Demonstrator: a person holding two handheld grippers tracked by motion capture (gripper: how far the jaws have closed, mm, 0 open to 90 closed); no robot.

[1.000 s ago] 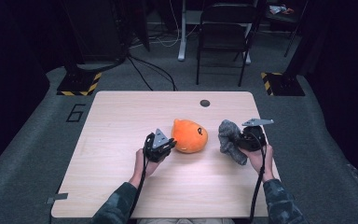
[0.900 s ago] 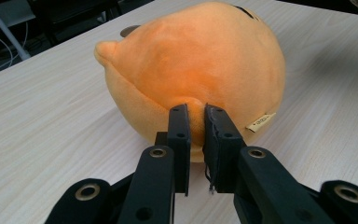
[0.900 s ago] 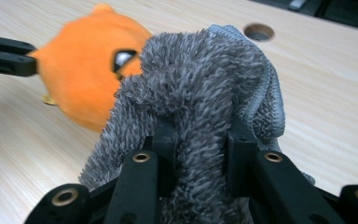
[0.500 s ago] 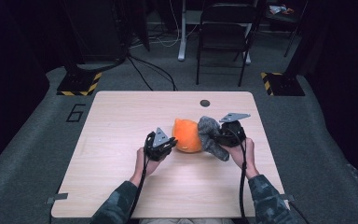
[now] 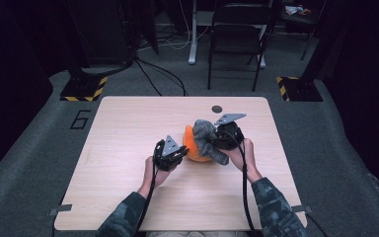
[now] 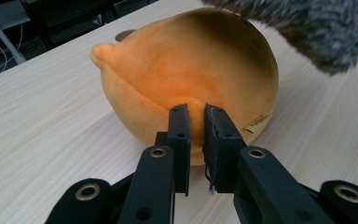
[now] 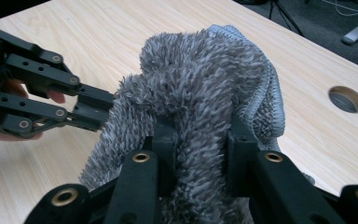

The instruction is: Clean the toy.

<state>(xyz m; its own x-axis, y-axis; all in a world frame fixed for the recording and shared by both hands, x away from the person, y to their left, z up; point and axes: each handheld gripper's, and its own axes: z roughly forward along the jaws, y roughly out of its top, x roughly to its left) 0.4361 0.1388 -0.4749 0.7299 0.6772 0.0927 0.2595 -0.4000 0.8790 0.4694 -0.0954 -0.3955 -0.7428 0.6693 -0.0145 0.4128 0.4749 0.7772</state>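
A round orange plush toy [image 5: 192, 149] lies on the wooden table [image 5: 128, 123]. My left gripper [image 5: 182, 151] meets its left side, and in the left gripper view that gripper [image 6: 196, 114] is shut on a small fold of the orange plush toy [image 6: 186, 60]. A grey fuzzy cloth [image 5: 207, 138] hangs over the toy's right top, held in my right gripper [image 5: 217, 138]. Seen in the right gripper view, my right gripper [image 7: 200, 126] is shut on the grey fuzzy cloth [image 7: 200, 74], which covers its fingertips. The cloth's edge [image 6: 307, 28] hangs above the toy.
A round cable hole [image 5: 217, 108] sits near the table's far edge, also in the right gripper view as the hole [image 7: 346, 99]. A folding chair [image 5: 237, 39] and black stands rise beyond the table. Bare tabletop lies to the left and front.
My right gripper has carried the grey cloth leftward, from the table's right side to over the orange toy. The left gripper has stayed at the toy.
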